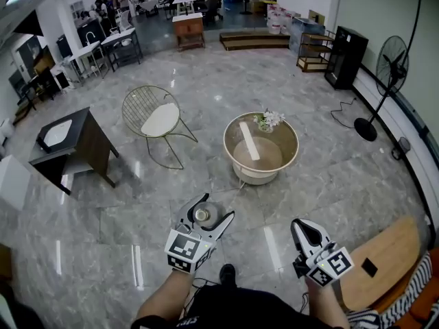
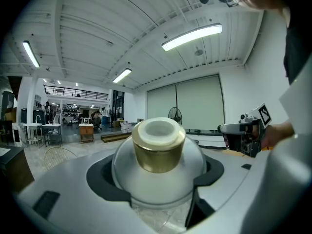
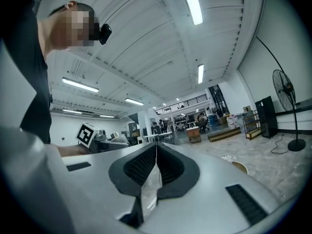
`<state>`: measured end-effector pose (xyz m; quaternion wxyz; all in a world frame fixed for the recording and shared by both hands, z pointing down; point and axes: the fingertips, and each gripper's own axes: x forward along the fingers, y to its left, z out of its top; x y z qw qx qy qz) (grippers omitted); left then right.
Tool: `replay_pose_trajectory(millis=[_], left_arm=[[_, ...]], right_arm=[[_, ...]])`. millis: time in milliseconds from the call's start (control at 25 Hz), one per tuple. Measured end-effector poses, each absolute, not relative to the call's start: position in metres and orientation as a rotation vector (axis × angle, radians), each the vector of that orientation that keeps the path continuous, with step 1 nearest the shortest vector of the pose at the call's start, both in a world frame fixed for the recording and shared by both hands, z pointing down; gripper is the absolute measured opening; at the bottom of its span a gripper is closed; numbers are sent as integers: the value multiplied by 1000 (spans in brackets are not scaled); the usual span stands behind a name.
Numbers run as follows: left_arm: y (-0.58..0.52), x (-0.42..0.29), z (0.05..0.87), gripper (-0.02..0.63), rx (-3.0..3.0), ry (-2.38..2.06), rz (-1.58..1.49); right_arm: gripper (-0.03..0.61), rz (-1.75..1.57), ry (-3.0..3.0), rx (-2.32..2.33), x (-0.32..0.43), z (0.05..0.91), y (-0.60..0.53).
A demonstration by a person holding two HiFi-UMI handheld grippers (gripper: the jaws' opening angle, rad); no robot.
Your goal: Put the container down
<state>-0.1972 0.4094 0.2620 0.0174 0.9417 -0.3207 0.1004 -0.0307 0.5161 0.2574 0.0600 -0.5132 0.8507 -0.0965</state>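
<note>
My left gripper (image 1: 206,214) is shut on a small round white container (image 1: 203,216) with a gold neck and a white cap, held in the air above the floor. In the left gripper view the container (image 2: 158,165) fills the gap between the black pads, cap pointing forward. My right gripper (image 1: 306,233) is shut with nothing in it; its ribbed pads (image 3: 168,167) meet in the right gripper view. Both grippers are held low in front of the person, the right one at the head view's lower right.
A round cream table (image 1: 261,148) with white flowers (image 1: 269,120) stands ahead on the marble floor. A wire chair (image 1: 153,119) and a dark side table (image 1: 72,146) are to the left. A wooden board (image 1: 377,261) lies at right, a floor fan (image 1: 384,74) beyond.
</note>
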Motion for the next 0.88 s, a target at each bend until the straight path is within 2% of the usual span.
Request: replay_pose_trajectory(millis=[440,880], left_arm=[[316,-239,268,344,2915,-1025,324],[241,-199,282,344,2897,-997,359]], right_arm=[[18,-332,2565,-1523,-72,264,418],[17,-359,2530,-1536,-28,273,345]])
